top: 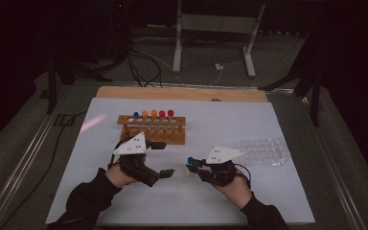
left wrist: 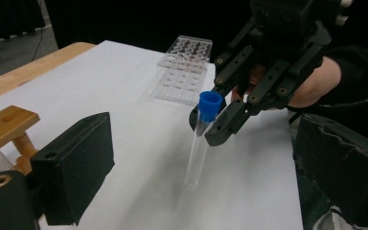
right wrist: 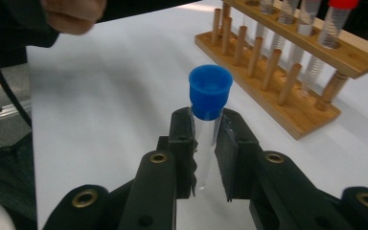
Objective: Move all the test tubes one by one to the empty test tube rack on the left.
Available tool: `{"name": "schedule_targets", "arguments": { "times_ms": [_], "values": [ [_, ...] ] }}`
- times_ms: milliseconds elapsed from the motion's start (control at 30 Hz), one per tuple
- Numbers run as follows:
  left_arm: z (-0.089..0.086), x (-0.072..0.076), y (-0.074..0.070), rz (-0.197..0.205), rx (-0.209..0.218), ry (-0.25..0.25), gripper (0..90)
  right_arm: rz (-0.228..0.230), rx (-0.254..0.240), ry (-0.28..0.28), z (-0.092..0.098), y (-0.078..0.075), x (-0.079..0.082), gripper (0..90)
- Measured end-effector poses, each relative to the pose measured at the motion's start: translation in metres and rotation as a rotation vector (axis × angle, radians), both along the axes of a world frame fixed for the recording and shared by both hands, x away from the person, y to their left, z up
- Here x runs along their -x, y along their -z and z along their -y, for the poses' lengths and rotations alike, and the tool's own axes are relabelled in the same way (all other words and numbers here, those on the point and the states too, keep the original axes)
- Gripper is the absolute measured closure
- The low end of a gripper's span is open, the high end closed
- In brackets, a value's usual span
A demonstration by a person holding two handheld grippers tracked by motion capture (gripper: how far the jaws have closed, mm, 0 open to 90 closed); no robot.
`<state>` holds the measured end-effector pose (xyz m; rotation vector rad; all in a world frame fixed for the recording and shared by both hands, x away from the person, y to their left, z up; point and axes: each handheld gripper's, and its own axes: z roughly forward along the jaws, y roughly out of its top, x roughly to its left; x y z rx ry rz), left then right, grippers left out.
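A blue-capped test tube [right wrist: 206,129] is clamped upright just below its cap by the right gripper [right wrist: 205,143]. The left gripper [left wrist: 201,158] is held wide open with nothing between its 2 jaws, near the wooden rack [top: 152,128].

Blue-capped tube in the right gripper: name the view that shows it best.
The left gripper view: there the blue-capped tube shows whole, cap to rounded bottom, clamped just below the cap by the right gripper. The right gripper view shows the cap close up, with the jaws hiding the glass. The high view shows a small blue dot.
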<state>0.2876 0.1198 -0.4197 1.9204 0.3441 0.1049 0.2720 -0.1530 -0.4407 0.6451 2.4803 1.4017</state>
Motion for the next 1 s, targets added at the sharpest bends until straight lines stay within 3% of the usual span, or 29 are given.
{"name": "schedule_targets", "arguments": {
  "times_ms": [167, 567, 1000],
  "values": [
    [0.008, 0.001, 0.003, -0.017, 0.017, 0.013, 15.8, -0.007, 0.005, -0.023, -0.007, 0.001, 0.003, 77.5],
    [0.019, 0.004, 0.007, 0.032, -0.015, 0.013, 40.5, -0.021, 0.007, -0.054, -0.016, 0.003, 0.005, 77.5],
    [0.027, 0.005, 0.012, 0.054, -0.027, 0.022, 65.5, -0.020, 0.007, -0.056, -0.015, 0.002, 0.005, 77.5]
  ]
}}
